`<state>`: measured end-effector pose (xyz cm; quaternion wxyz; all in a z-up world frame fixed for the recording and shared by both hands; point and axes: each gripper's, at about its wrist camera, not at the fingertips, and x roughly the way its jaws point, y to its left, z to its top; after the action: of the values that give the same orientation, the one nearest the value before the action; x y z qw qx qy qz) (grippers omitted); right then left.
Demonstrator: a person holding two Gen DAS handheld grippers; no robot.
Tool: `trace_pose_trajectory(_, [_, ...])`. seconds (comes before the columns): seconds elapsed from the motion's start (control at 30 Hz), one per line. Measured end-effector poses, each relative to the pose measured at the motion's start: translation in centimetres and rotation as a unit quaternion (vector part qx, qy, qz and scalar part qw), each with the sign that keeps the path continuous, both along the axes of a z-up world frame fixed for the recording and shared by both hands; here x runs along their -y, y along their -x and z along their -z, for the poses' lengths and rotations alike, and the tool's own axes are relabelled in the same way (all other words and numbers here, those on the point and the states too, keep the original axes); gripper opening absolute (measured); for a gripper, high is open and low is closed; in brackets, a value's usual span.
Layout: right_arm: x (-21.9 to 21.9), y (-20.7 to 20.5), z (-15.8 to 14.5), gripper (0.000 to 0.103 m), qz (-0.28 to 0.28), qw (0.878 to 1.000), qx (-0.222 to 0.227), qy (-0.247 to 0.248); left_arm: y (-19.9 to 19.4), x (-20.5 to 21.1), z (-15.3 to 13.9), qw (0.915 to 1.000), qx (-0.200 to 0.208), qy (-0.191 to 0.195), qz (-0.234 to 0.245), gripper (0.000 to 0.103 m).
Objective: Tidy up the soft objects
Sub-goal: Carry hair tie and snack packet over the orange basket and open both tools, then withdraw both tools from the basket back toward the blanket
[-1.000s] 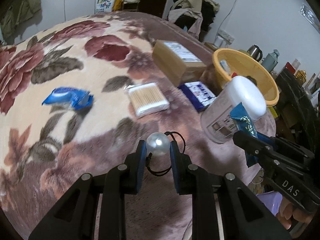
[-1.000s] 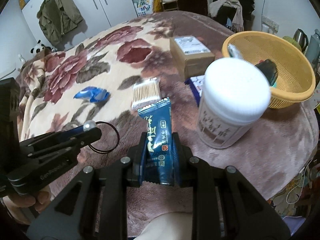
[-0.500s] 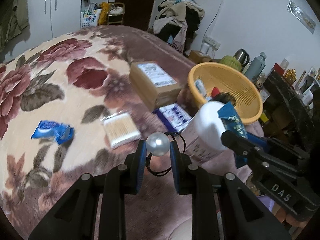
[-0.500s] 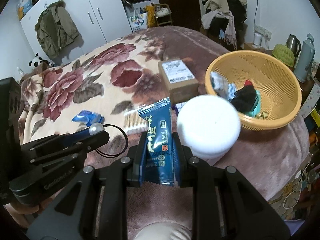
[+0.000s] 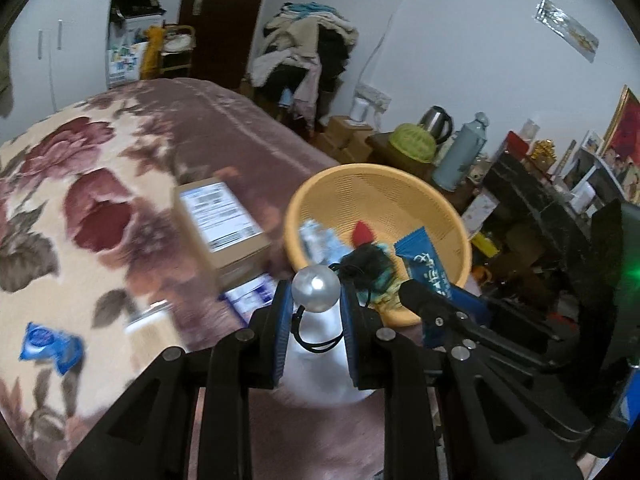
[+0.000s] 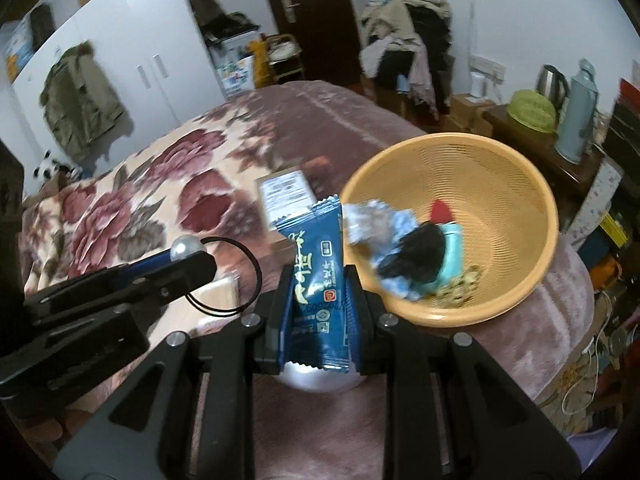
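Note:
My left gripper (image 5: 316,294) is shut on the pearl bead of a black hair tie (image 5: 316,288), whose elastic loop hangs below the bead. My right gripper (image 6: 319,280) is shut on a dark blue snack packet (image 6: 316,248) that stands upright between the pads. Both hang above the bed, just short of the near rim of a yellow mesh basket (image 6: 520,184). In the basket lie a crumpled pale blue cloth (image 6: 372,220), a black fluffy item (image 6: 420,252) and a teal piece. In the right wrist view, the left gripper (image 6: 196,258) shows at the left with the hair tie (image 6: 185,248).
A white-lidded jar (image 5: 320,368) stands right below both grippers. A cardboard box (image 5: 224,216) lies left of the basket (image 5: 372,172), and a blue wipes pack (image 5: 52,344) lies at the far left on the floral blanket. Right of the bed are a kettle, a flask and shelves.
Both grippers have risen and moved toward the yellow basket, each keeping its object. The white jar has slid from the right side to beneath the fingers.

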<state>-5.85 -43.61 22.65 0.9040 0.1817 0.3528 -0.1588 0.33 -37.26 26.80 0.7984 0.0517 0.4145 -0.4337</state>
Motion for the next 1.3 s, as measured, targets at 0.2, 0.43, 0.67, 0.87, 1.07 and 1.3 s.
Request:
trace_pose_trajectory(0.2, [4.7, 0.7, 0.0, 0.023, 0.051, 0.999, -0.008, 0.006, -0.6, 4.9, -0.1, 0.9998, 0.007, -0.001, 0.021, 0.023])
trace_pose_trajectory(0.43, [8.8, 0.3, -0.1, 0.024, 0.089, 0.996, -0.017, 0.007, -2.0, 9.9, 0.1, 0.9993, 0.007, -0.001, 0.036, 0.024])
trace_pose_trajectory(0.67, [11.5, 0.8, 1.0, 0.078, 0.123, 0.992, -0.011, -0.017, -3.0, 11.6, 1.4, 0.9983, -0.030, 0.033, 0.038, 0.082])
trace_pose_trajectory(0.87, [11.5, 1.6, 1.3, 0.089, 0.128, 0.992, -0.003, -0.012, -2.8, 9.9, 1.2, 0.9995, -0.003, 0.024, 0.021, 0.102])
trace_pose_trajectory(1.07, [10.5, 2.0, 1.3, 0.103, 0.125, 0.992, -0.003, -0.008, -2.7, 6.9, 0.5, 0.9994, 0.029, 0.010, -0.014, 0.102])
trace_pose_trajectory(1.3, [8.2, 2.0, 1.1, 0.103, 0.109, 0.994, -0.009, -0.004, -2.3, 2.5, 0.2, 0.9979, 0.054, 0.002, -0.037, 0.102])
